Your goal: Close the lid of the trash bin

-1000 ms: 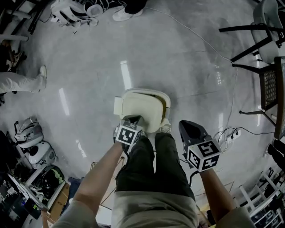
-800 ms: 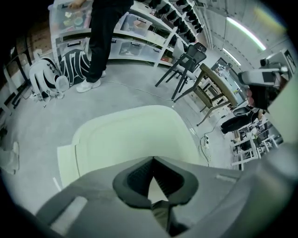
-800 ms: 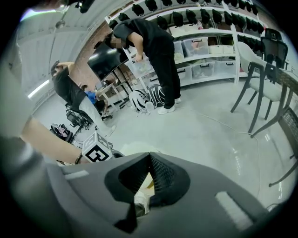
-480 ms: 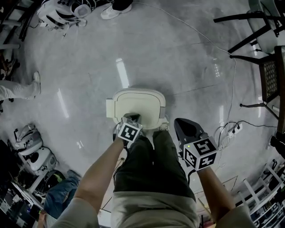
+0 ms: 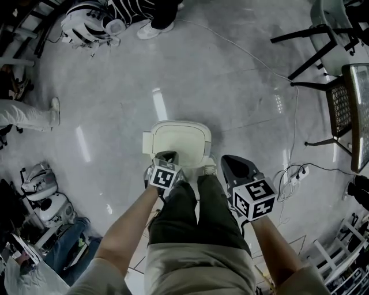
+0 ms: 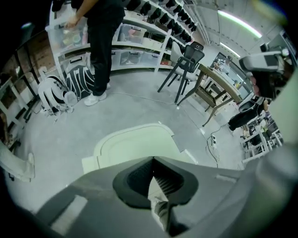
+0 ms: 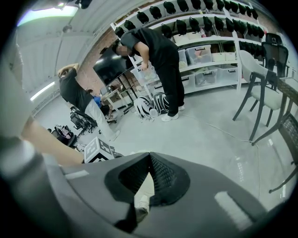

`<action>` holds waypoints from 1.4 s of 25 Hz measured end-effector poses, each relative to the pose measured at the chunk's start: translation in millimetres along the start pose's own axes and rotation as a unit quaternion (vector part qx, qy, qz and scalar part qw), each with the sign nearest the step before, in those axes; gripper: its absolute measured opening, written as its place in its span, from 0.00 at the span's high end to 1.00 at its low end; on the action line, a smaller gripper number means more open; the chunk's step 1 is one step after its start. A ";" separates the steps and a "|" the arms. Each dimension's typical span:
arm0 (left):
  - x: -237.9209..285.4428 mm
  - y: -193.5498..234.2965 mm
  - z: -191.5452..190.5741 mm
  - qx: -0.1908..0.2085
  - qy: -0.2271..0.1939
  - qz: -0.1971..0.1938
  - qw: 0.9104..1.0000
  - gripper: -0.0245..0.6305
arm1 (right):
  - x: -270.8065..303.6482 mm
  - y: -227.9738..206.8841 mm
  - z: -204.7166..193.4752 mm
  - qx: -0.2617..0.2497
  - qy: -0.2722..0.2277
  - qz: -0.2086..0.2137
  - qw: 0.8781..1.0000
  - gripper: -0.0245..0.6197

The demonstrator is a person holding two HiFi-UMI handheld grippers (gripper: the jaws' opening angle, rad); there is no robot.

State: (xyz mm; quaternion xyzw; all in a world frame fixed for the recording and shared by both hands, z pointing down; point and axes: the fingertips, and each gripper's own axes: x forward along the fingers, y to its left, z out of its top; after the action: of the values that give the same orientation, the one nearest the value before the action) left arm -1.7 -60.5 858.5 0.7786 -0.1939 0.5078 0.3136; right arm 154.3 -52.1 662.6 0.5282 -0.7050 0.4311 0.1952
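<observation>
The grey floor carries the cream trash bin, which stands directly in front of the person's feet. A chair stands well apart at the right. The lid lies flat on top of the bin. The left gripper is over the near edge of the lid; contact cannot be confirmed. Its jaws are together with nothing between them. The right gripper hangs just beside the bin, to its right, jaws also together and empty.

Dark chair, white power strip, striped gear
</observation>
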 end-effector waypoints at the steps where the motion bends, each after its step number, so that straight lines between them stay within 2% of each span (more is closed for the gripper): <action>1: -16.2 0.4 10.3 0.002 -0.015 0.005 1.000 0.96 | -6.9 5.6 6.8 -0.003 -0.004 0.002 1.000 0.96; 7: -120.7 -8.6 67.1 0.016 -0.098 0.031 0.995 0.96 | -52.2 47.3 46.0 0.000 -0.021 0.028 0.999 0.96; 11: -184.4 -19.3 95.4 0.026 -0.149 0.050 0.987 0.96 | -85.5 77.5 81.1 -0.040 -0.044 0.044 0.997 0.96; 14: -233.7 -29.5 111.4 0.019 -0.183 0.058 0.981 0.96 | -115.9 102.4 111.9 -0.065 -0.068 0.056 0.994 0.96; 20: -338.7 -55.8 156.2 0.025 -0.253 0.073 0.964 0.96 | -179.7 145.6 181.4 -0.124 -0.132 0.076 0.981 0.96; 25: -424.3 -68.9 166.7 0.030 -0.324 0.094 0.941 0.96 | -230.8 198.1 214.0 -0.171 -0.196 0.093 0.961 0.96; 27: -455.5 -75.6 173.0 0.047 -0.348 0.107 0.930 0.96 | -249.4 215.9 223.5 -0.187 -0.211 0.102 0.954 0.96; 32: -535.6 -90.6 200.5 0.139 -0.403 0.176 0.887 0.96 | -303.9 239.3 256.4 -0.204 -0.265 0.113 0.936 0.96; 35: -583.8 -110.4 216.2 0.155 -0.444 0.184 0.863 0.96 | -334.4 243.0 279.7 -0.208 -0.313 0.103 0.921 0.96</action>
State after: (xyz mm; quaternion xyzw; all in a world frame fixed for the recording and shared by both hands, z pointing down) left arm -27.4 -138.0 231.5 0.9105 -0.3711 0.1803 -0.0296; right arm 105.2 -69.9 166.3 0.5083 -0.8544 0.1050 0.0245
